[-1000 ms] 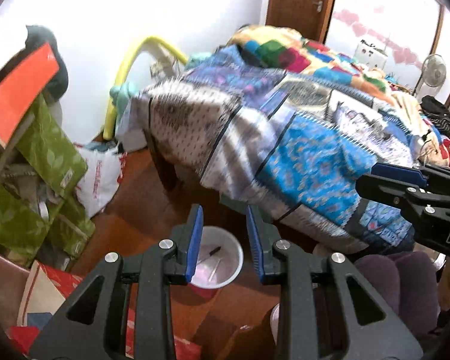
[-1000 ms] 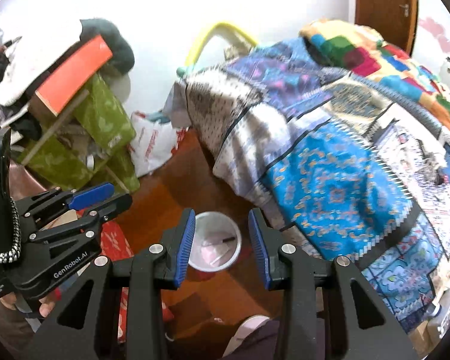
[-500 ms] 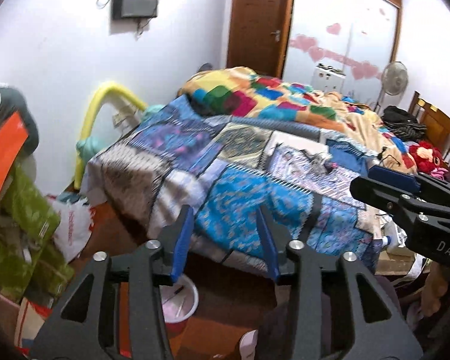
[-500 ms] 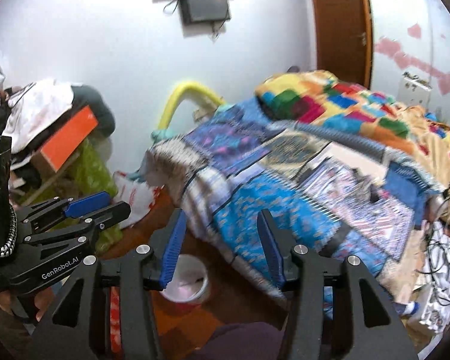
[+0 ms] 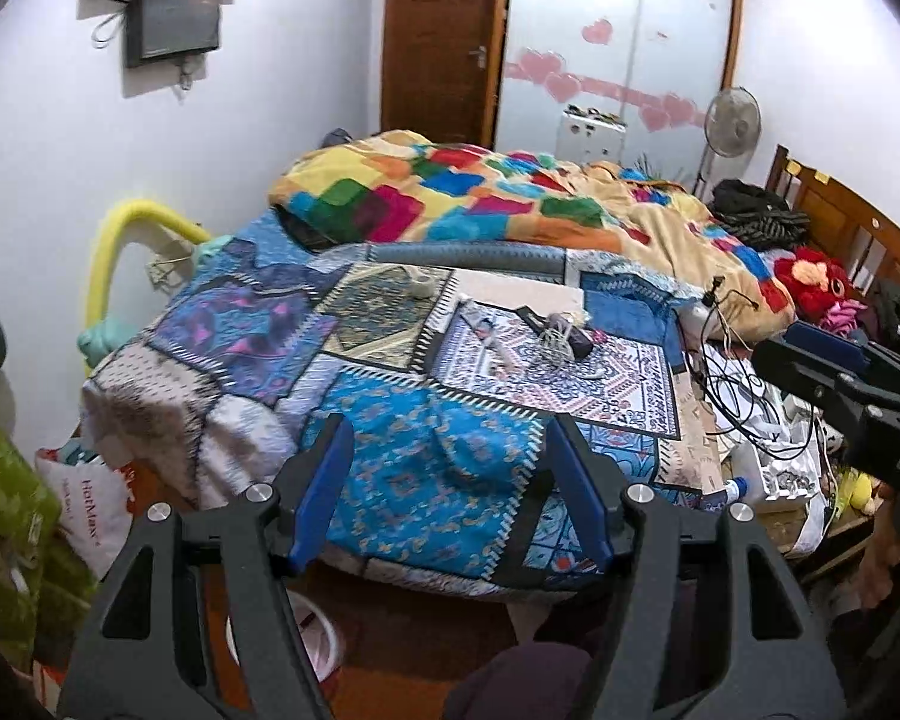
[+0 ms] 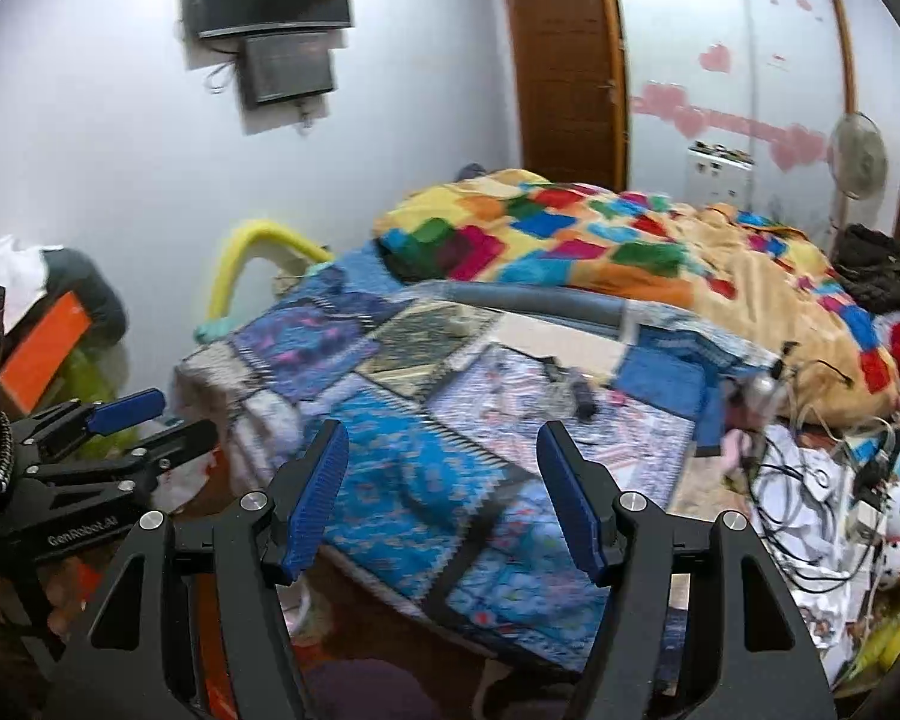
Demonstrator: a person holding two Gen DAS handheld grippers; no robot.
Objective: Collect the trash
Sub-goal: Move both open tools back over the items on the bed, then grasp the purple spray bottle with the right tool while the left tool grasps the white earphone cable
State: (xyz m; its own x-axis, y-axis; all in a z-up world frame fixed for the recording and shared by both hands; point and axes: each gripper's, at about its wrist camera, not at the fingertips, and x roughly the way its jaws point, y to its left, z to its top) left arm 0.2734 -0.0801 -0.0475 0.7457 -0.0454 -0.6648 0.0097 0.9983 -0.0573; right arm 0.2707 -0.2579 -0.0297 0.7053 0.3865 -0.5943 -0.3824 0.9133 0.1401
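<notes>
Small dark litter (image 5: 561,333) lies scattered on the patchwork bed (image 5: 426,468); left gripper (image 5: 450,498) and right gripper (image 6: 444,498) are opening, empty.

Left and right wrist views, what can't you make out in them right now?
- White bin, left wrist view: mostly hidden behind the left gripper; contents unseen.
- Small items on the bed: too small to tell trash from belongings; blurred in the right wrist view.
- Floor beyond the bed: hidden by the bed in both views.
- Right gripper: jaws opening with nothing between them, like the left.
</notes>
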